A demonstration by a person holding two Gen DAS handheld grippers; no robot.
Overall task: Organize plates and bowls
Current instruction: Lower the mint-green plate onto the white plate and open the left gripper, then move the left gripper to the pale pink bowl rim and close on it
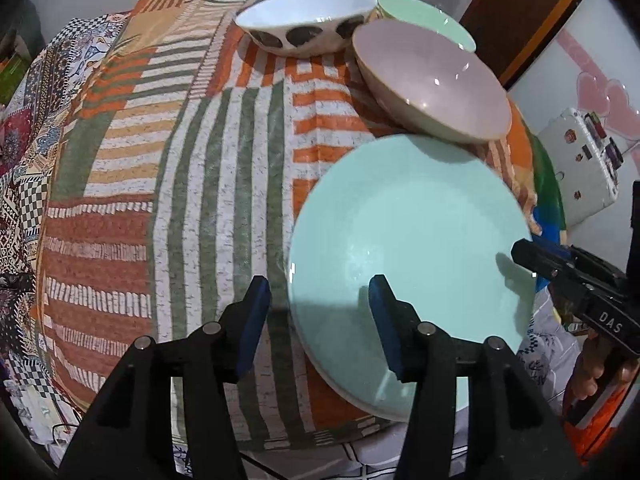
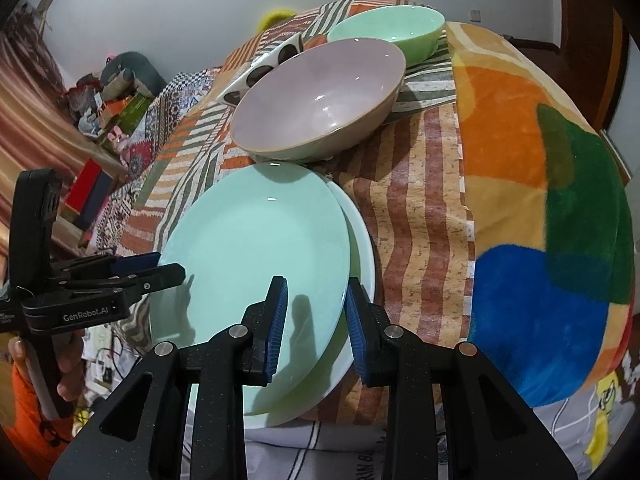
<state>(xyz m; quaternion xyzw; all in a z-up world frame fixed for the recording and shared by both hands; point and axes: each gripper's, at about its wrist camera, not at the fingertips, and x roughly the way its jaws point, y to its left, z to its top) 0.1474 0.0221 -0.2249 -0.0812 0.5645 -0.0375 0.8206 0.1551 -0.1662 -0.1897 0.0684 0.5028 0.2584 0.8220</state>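
Mint plate rim sits between right gripper's parted jaws.

Pale walls rise at twelve o'clock, a brown wooden door stands at one, cluttered shelves at nine.

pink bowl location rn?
Pink bowl sits just behind the plates, in front of the green bowl, spotted bowl to its left.
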